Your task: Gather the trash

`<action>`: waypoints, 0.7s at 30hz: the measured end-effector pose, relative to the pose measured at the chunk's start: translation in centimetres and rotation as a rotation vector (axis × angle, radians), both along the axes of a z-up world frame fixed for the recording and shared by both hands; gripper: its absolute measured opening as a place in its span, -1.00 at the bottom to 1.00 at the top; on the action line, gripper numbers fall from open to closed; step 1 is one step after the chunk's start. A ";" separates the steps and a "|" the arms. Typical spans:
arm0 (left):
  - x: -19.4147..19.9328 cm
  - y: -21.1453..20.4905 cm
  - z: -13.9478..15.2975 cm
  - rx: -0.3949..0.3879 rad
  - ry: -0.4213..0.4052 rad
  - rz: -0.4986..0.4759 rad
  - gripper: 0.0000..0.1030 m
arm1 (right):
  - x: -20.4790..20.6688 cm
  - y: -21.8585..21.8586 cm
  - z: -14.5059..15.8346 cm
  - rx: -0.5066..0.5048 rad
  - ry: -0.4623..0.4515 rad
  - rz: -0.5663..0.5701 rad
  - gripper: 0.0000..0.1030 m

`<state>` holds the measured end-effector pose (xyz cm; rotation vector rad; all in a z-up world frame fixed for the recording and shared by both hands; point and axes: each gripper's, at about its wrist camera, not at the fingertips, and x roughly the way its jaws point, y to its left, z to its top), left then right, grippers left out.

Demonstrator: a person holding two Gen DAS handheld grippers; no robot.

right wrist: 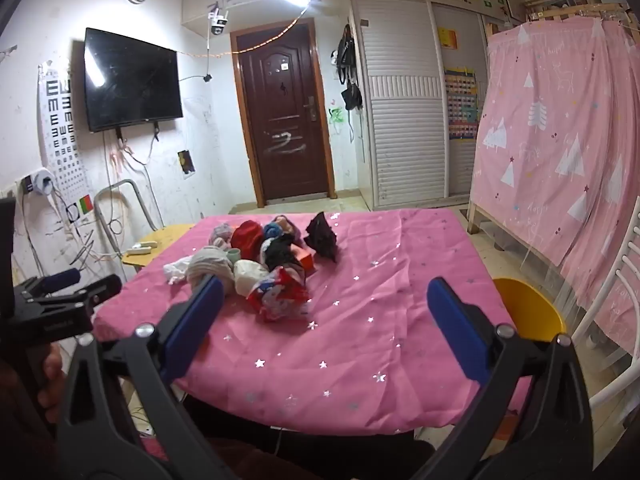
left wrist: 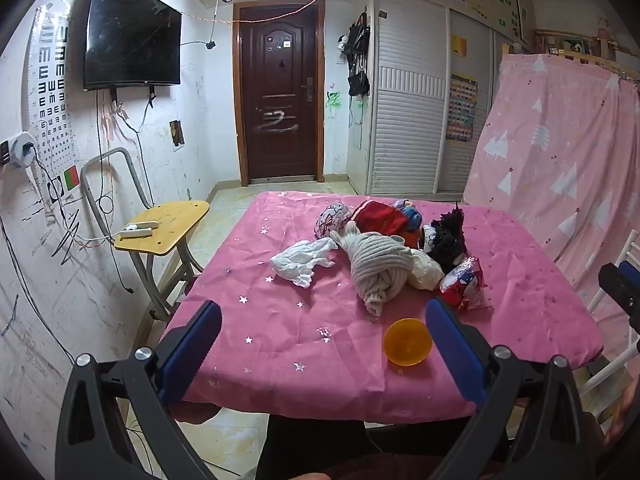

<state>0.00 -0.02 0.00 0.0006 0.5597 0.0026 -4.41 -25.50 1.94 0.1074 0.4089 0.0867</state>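
A pink star-print table [left wrist: 280, 340] [right wrist: 400, 300] holds a heap of clutter. A crumpled white tissue [left wrist: 302, 260] [right wrist: 175, 269] lies at the heap's left. A shiny red snack wrapper [left wrist: 464, 282] [right wrist: 280, 294] lies at the heap's near right. Between them sit a beige knit bundle [left wrist: 380, 270] [right wrist: 208, 266], black cloth [left wrist: 448, 236] [right wrist: 320, 236] and red cloth [left wrist: 380, 214] [right wrist: 248, 236]. An orange bowl [left wrist: 408, 342] stands near the table's front edge. My left gripper [left wrist: 322, 322] hangs open over the near edge, short of the heap. My right gripper [right wrist: 326, 300] is open too, with nothing between its fingers.
A small yellow side table [left wrist: 164, 228] with a power strip stands left of the pink table. A yellow chair [right wrist: 528, 308] and white rail [right wrist: 612, 300] stand at the right. Pink curtains [right wrist: 560, 140] hang beyond. A door [left wrist: 280, 92] and TV [left wrist: 132, 36] are on the far walls.
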 end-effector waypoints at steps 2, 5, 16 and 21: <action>0.0 0.0 0.0 0.000 0.000 -0.001 0.82 | 0.0 0.0 0.0 -0.003 0.004 0.000 0.91; 0.0 0.0 0.0 -0.001 0.002 0.001 0.82 | 0.0 0.0 0.0 -0.004 0.002 -0.001 0.91; 0.0 0.0 0.0 0.000 0.003 0.001 0.82 | 0.0 0.0 0.0 -0.001 0.004 0.001 0.91; 0.0 0.0 0.0 0.001 0.002 0.002 0.82 | 0.0 0.1 0.0 -0.002 0.003 -0.001 0.91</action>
